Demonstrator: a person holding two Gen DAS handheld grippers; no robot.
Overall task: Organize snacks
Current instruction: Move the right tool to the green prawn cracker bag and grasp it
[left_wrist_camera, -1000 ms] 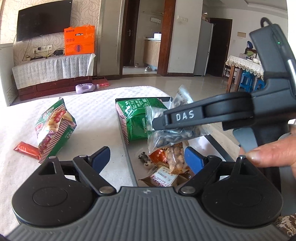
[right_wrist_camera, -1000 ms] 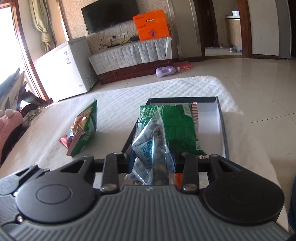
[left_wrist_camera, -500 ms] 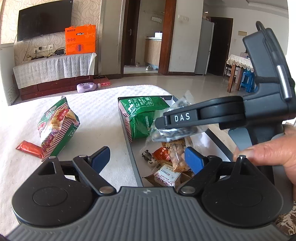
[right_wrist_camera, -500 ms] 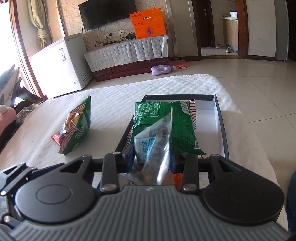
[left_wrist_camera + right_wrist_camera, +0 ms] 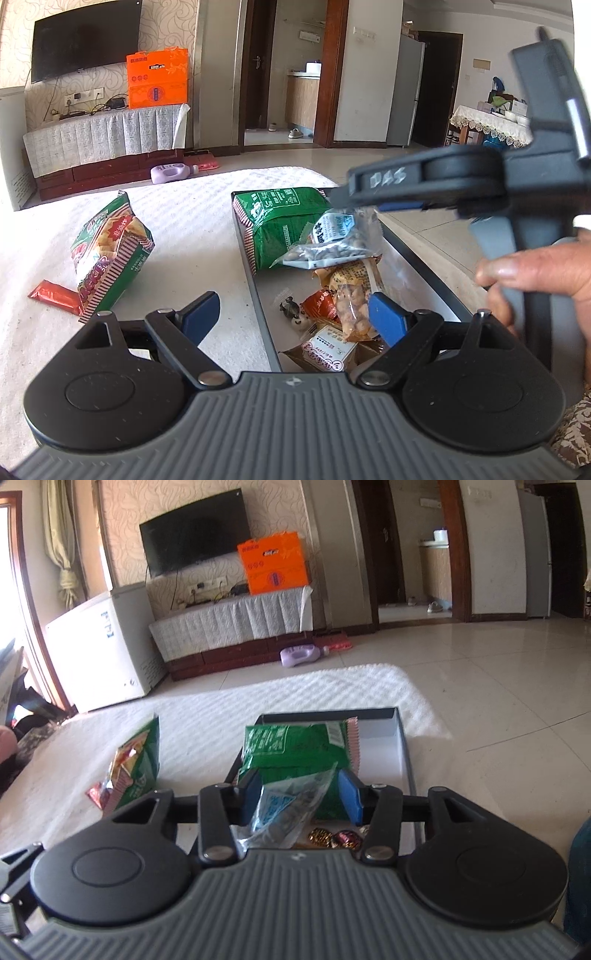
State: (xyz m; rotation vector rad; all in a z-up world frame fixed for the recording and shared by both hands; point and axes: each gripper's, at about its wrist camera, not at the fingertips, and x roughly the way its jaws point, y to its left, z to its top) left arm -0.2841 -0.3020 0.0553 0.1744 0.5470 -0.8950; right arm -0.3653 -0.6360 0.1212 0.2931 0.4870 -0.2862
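A clear bag of seeds point(image 5: 332, 243) lies tilted on the small packets in the dark-rimmed tray point(image 5: 255, 291), against a big green bag point(image 5: 277, 221). My right gripper point(image 5: 300, 794) hovers just above it. Its jaws are opening, and the clear bag point(image 5: 291, 805) sits loose between the blue pads point(image 5: 349, 794), which do not press on it. In the left wrist view its finger point(image 5: 388, 181) reaches in from the right. My left gripper point(image 5: 293, 314) stands open and empty over the tray's near end. A cracker bag point(image 5: 110, 254) and a red bar point(image 5: 51, 295) lie on the white cloth to the left.
Peanut and candy packets point(image 5: 351, 306) fill the tray's near end, and its far right corner point(image 5: 384, 731) shows white. A person's hand point(image 5: 535, 269) holds the right gripper's handle. The table edge runs close along the tray's right side. A purple bottle point(image 5: 301, 655) lies on the floor.
The right gripper's jaws have spread. The clear bag, earlier pinched upright, now lies lower on the tray's snacks. The right gripper has tipped upward. The left gripper has not moved.
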